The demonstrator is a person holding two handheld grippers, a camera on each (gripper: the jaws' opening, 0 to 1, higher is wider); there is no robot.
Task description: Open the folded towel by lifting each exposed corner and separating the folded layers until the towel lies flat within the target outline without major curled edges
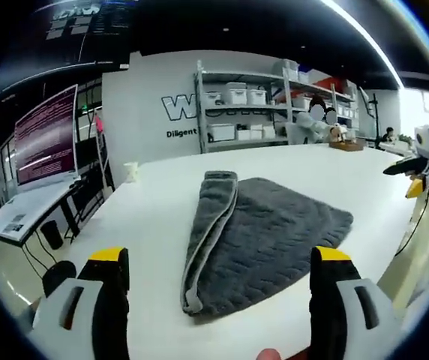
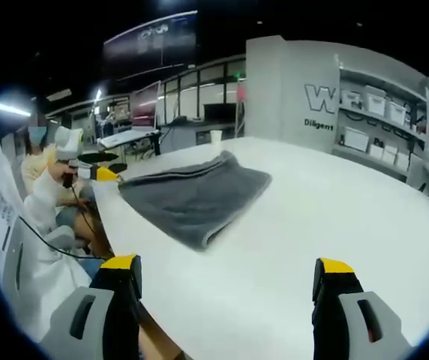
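1. At the centre of the left gripper view lies the folded towel [image 1: 263,244], dark grey and quilted, flat on the white bench [image 1: 162,225]; in the right gripper view it sits left of centre [image 2: 196,195], close to the bench's near edge.
2. It looks soft, limp and light, with a nap that should grip well; it will likely sag and drag rather than hold a shape, so a lifted layer needs carrying across, not flicking.
3. The fold stacks up as a thick rolled edge [image 1: 207,232] at the left of the towel in the left gripper view; the loose corner [image 1: 342,221] at right centre, and the near corner [image 1: 192,304] at lower centre, seem the best places to pinch a single layer.
4. The left tongs [image 1: 218,300] stand apart at the bottom of their frame, short of the towel, holding nothing.
5. The right tongs [image 2: 226,300] are likewise spread wide and empty over bare bench, well apart from the towel.
6. No target outline is discernible on the bench.
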